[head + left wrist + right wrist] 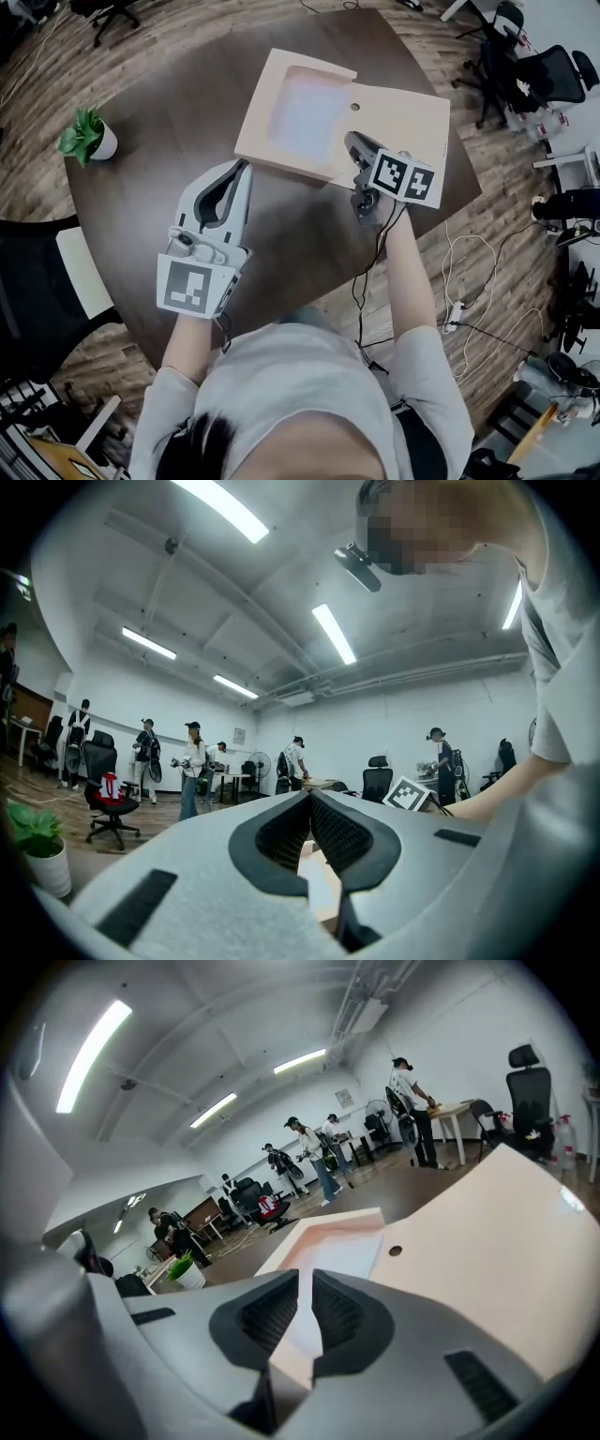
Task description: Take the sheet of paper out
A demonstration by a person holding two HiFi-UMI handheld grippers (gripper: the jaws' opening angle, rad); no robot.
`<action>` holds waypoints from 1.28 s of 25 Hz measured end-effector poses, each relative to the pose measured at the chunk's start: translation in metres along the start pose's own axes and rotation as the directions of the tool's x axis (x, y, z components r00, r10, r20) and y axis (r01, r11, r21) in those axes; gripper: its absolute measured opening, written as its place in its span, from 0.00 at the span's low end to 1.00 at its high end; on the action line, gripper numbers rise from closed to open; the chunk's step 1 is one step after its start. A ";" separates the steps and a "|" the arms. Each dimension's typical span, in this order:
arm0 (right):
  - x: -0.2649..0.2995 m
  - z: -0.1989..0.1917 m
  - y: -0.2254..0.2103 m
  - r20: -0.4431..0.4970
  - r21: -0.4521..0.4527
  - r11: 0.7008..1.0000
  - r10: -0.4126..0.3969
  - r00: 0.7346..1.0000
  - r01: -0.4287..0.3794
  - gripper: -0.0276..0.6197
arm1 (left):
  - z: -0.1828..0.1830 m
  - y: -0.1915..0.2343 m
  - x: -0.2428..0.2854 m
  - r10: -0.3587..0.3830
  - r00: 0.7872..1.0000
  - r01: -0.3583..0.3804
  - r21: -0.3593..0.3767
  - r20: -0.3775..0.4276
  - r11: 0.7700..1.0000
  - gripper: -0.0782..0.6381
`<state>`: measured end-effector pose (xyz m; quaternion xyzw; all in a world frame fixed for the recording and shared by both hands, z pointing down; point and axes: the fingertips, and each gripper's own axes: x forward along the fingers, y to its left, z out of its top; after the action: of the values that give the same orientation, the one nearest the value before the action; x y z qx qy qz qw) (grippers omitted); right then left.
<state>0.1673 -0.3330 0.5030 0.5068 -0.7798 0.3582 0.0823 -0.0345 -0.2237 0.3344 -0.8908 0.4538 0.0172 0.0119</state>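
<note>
A shallow peach box lies open at the far side of the dark round table. A white sheet of paper rests in its tray, and its flat lid is folded out to the right. My left gripper is shut and empty, its tip just short of the box's near left edge. My right gripper is shut too, over the box's near right corner by the lid. In the right gripper view the sheet and lid lie just beyond the jaw tips.
A small potted plant stands near the table's left edge. A black chair sits at the left of the table. Cables trail on the wooden floor at the right, with office chairs beyond. Several people stand far off in the room.
</note>
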 end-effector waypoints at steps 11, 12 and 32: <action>0.072 -0.019 -0.051 -0.164 0.157 0.987 -0.009 0.986 0.036 0.21 | -0.032 0.024 0.017 0.015 0.998 -0.017 -0.039 -0.054 0.999 0.12; 0.079 -0.022 -0.054 -0.184 0.147 0.988 -0.022 0.983 0.050 0.23 | -0.036 0.026 0.018 0.019 0.998 -0.022 -0.046 -0.058 0.999 0.12; 0.139 -0.044 -0.084 -0.325 0.182 0.971 -0.089 0.942 0.154 0.30 | -0.064 0.057 0.025 0.064 0.993 -0.072 -0.077 -0.095 0.994 0.12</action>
<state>0.1626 -0.4259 0.6439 0.4964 -0.6828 0.5068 0.1749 -0.0645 -0.2796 0.3971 -0.8745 0.4829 -0.0051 -0.0454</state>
